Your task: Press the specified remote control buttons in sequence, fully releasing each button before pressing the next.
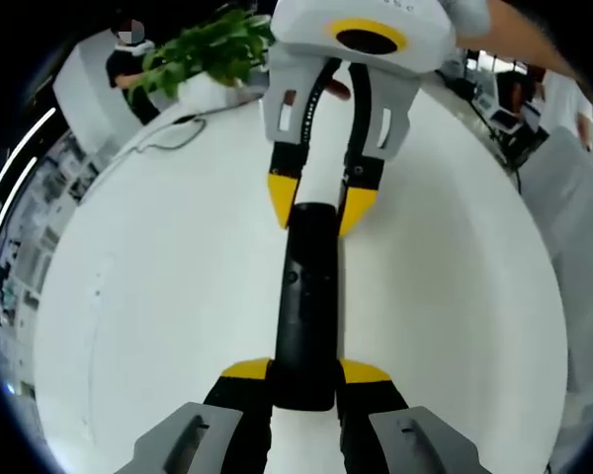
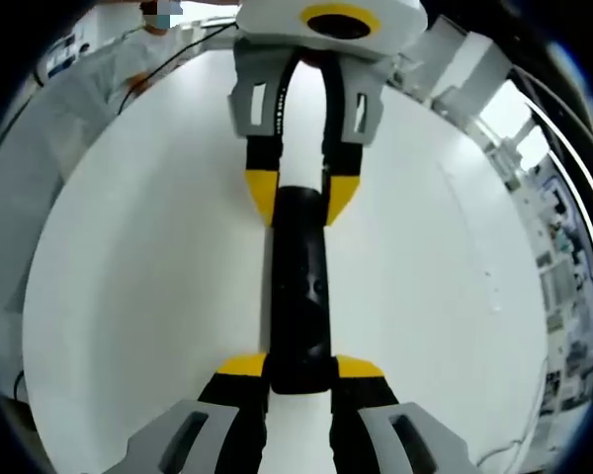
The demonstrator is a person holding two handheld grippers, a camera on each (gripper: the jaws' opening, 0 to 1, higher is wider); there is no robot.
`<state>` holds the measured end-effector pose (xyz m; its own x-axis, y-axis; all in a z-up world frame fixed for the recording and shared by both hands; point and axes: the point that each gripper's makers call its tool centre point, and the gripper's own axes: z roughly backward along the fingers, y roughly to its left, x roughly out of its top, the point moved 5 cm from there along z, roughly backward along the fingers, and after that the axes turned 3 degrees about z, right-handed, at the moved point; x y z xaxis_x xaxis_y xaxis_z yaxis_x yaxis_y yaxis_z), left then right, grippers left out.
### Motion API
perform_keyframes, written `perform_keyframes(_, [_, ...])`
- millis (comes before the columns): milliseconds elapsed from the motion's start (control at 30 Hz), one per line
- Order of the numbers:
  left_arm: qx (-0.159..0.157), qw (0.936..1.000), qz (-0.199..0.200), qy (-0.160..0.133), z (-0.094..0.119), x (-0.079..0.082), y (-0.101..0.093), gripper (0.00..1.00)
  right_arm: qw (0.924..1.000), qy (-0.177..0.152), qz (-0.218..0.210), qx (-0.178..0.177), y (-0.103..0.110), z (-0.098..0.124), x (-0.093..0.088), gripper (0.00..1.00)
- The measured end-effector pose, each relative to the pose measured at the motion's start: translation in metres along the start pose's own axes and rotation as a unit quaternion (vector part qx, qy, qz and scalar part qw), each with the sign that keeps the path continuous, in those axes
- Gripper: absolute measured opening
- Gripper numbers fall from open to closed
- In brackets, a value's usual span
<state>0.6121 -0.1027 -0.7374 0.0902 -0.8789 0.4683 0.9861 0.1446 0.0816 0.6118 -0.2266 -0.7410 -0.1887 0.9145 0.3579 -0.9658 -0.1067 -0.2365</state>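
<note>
A black remote control (image 1: 306, 306) is seen lying lengthwise at the centre of the left gripper view, on a round white table (image 1: 138, 296). It is clamped at both ends: the left gripper (image 1: 304, 373) is closed on its near end at the bottom of the frame, and the right gripper (image 1: 322, 202) is closed on its far end in the upper centre. In the right gripper view the same hold is shown mirrored, with the right gripper (image 2: 299, 367) at the bottom and the left gripper (image 2: 298, 196) at the top, the remote control (image 2: 298, 296) between them.

With both claws occupied in holding, no jaw tip is free to press anything (a small button is just made out on the remote's face). A slip is judged possible if one end is released carelessly, since the smooth body could pivot or skid on the bare tabletop.

A leafy green plant (image 1: 212, 49) and a thin cable (image 1: 173, 133) are placed at the table's far edge, upper left of the left gripper view. Shelving and bright strip lights are visible beyond, and a person's white sleeve (image 2: 69, 89) is seen at upper left of the right gripper view.
</note>
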Motion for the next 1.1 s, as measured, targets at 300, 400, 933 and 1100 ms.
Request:
perform_keyframes(300, [-0.002,1.0,0.0,0.007,0.0006,0.0,0.0029,0.23,0.9999,-0.002,0.008,-0.008,-0.0004,-0.0018,0.0006,0.2])
perform_keyframes(400, [-0.002,1.0,0.0,0.009,0.0006,0.0007,0.0043,0.23,0.9999,-0.003,0.007,-0.01,-0.0036,-0.0019,0.0002,0.2])
perform_keyframes(933, [-0.004,0.9997,0.021,0.015,0.0008,0.001,0.0058,0.24,0.9999,0.003,-0.005,-0.015,-0.0018,0.0034,0.0005,0.22])
perform_keyframes(1100, [0.001,0.9997,0.019,0.016,0.0007,0.0015,0.0064,0.25,0.9997,0.002,-0.014,-0.018,-0.0013,0.0052,-0.0014,0.24])
